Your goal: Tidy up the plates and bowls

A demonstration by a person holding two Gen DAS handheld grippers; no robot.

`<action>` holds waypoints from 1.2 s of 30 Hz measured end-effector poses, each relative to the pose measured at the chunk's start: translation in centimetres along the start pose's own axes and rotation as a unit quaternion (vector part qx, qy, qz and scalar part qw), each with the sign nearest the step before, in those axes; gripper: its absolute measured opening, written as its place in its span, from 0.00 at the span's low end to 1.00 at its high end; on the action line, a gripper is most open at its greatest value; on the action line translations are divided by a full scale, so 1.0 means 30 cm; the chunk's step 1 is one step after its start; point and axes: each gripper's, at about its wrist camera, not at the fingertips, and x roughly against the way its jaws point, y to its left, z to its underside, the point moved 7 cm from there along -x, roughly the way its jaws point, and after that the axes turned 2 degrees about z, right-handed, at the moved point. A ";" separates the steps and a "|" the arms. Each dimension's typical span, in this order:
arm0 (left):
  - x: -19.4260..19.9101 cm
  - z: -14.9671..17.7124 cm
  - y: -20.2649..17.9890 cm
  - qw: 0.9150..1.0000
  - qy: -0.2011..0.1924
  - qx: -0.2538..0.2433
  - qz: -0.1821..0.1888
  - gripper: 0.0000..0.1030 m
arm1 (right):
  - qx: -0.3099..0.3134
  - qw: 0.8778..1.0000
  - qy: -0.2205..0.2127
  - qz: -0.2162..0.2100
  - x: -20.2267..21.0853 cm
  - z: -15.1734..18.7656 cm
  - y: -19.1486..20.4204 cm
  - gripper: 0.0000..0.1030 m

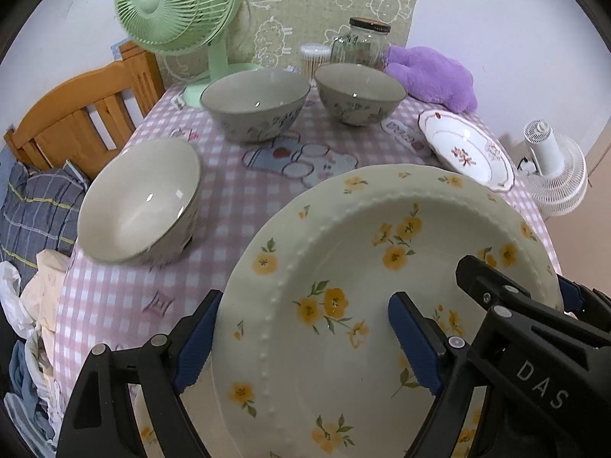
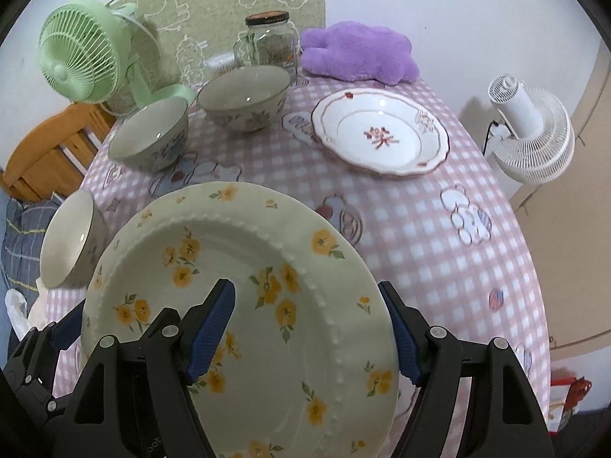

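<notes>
A cream plate with yellow flowers [image 1: 343, 244] [image 2: 248, 236] hangs tilted over the near part of the pink checked table [image 2: 439, 267], held from both sides. My left gripper [image 1: 305, 297] straddles its left rim, one blue pad beneath and one on the face. My right gripper [image 2: 305, 286] [image 1: 515, 274] straddles the right rim the same way. Three grey-green bowls stand on the cloth: one at the left edge [image 1: 141, 198] [image 2: 68, 236], two at the back [image 1: 256, 99] [image 1: 359, 91]. A white plate with a red flower [image 2: 378, 133] [image 1: 466, 149] lies back right.
Along the back of the table are a green fan [image 1: 172, 4], a glass jar [image 1: 362, 44], a tub of cotton swabs [image 1: 315, 57] and a purple plush [image 1: 431, 72]. A white fan [image 2: 534, 137] stands beyond the right edge, a wooden frame [image 1: 76, 114] and bedding at the left.
</notes>
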 end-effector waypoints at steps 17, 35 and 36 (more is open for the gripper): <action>0.035 0.221 0.117 0.999 0.033 -0.004 0.009 0.84 | 0.004 0.999 0.034 0.012 0.026 0.254 0.115 0.75; 0.009 0.281 0.139 0.999 0.035 0.000 -0.020 0.85 | 0.019 0.998 0.053 0.021 -0.019 0.320 0.141 0.75; 0.011 0.282 0.141 0.999 0.034 0.000 -0.025 0.85 | 0.018 0.998 0.056 0.019 -0.024 0.322 0.144 0.75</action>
